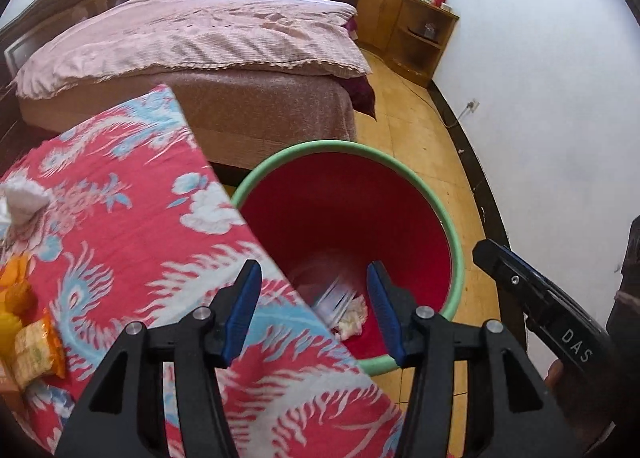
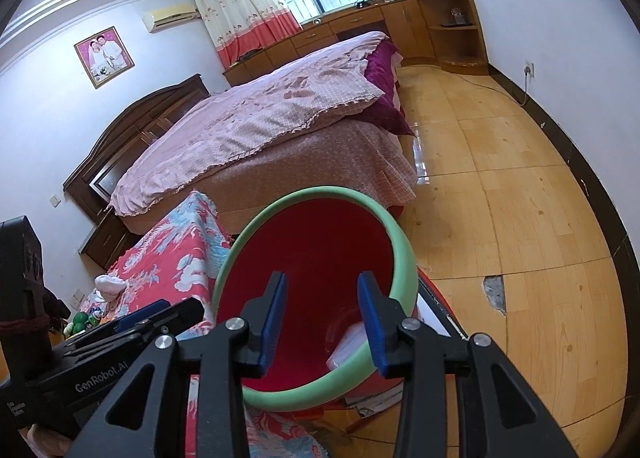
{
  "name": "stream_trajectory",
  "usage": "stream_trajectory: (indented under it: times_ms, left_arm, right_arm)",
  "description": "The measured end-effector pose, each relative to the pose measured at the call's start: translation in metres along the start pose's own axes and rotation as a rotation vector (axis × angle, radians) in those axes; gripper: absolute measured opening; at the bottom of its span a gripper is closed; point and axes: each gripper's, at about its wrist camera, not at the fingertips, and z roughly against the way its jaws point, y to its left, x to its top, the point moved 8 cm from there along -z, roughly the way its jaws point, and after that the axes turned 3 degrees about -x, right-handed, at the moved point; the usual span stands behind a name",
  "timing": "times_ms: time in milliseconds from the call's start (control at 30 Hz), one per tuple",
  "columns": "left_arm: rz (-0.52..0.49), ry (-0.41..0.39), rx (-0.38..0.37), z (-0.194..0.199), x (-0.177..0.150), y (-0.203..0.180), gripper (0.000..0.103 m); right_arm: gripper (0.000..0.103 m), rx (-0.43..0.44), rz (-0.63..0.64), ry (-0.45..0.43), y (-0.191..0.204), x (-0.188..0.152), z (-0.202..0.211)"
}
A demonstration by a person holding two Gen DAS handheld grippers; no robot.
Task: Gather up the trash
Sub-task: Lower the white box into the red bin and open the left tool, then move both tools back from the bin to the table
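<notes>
Both grippers are poised over the bin (image 1: 448, 226): the left gripper (image 1: 312, 310) and the right gripper (image 2: 322, 322) are seen parted, nothing between the pads. Paper and a clear wrapper (image 1: 340, 310) are already gathered at the bin's bottom. Snack packets (image 1: 36, 350) and a white wad (image 1: 24, 198) are left at the table's (image 1: 132, 226) far edge, so the task is judged partly done.
</notes>
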Motion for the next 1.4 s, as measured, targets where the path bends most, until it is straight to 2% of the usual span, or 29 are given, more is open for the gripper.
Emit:
stream_trajectory:
  times_ms: [133, 400, 533, 967, 1133, 1400]
  left_arm:
    - [0.024, -0.02, 0.021, 0.017, -0.004, 0.011, 0.055]
    - [0.086, -0.059, 0.07, 0.062, -0.023, 0.039, 0.055]
    - [0.136, -0.094, 0.085, 0.092, -0.035, 0.058, 0.055]
    - [0.278, -0.151, 0.251, 0.165, -0.087, 0.145, 0.055]
    - [0.318, -0.165, 0.319, 0.185, -0.11, 0.175, 0.055]
    - [0.386, -0.137, 0.354, 0.19, -0.145, 0.209, 0.056]
  right_arm:
    - [0.043, 0.017, 0.009, -0.003, 0.01, -0.003, 0.009]
    - [0.054, 0.059, 0.051, -0.007, 0.04, -0.016, 0.03]
    - [0.054, 0.082, 0.081, 0.003, 0.06, -0.028, 0.038]
    - [0.056, 0.159, 0.176, 0.068, 0.127, -0.076, 0.051]
    - [0.056, 0.181, 0.22, 0.09, 0.15, -0.091, 0.054]
    - [0.057, 0.193, 0.275, 0.117, 0.175, -0.111, 0.056]
